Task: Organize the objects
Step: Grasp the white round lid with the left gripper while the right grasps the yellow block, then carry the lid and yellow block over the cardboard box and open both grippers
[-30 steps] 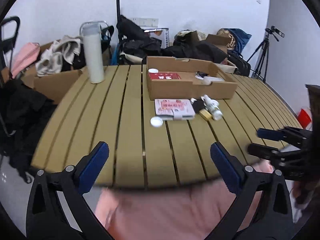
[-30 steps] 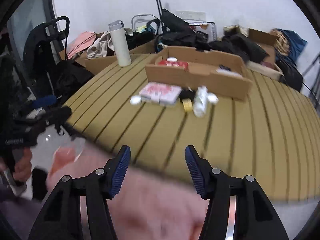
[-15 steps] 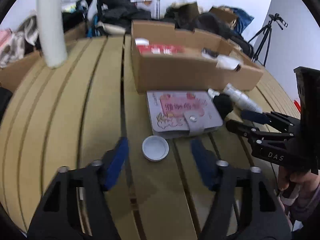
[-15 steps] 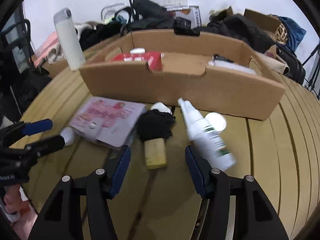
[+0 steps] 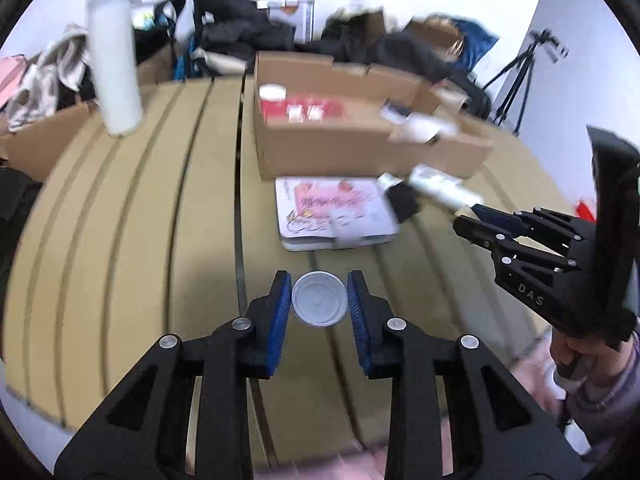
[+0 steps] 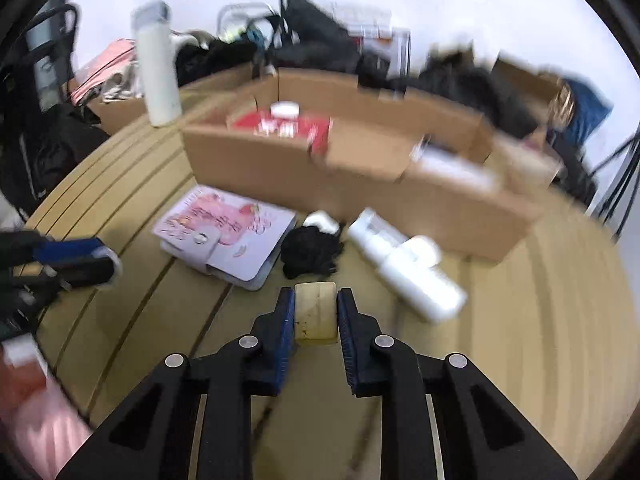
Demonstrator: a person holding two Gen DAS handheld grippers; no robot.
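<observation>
On a slatted wooden desk [image 5: 120,240], the left tongs [image 5: 319,300] clenched a round white lid [image 5: 319,299] near the desk's front edge, just before a pink-printed card wallet [image 5: 334,212]. Farther right, the right tongs [image 6: 316,316] were closing on a small yellow block [image 6: 315,314], pads against its sides, beside a black cloth [image 6: 310,250] and a lying white spray bottle [image 6: 404,268]. An open cardboard box [image 6: 280,168] stood behind them.
</observation>
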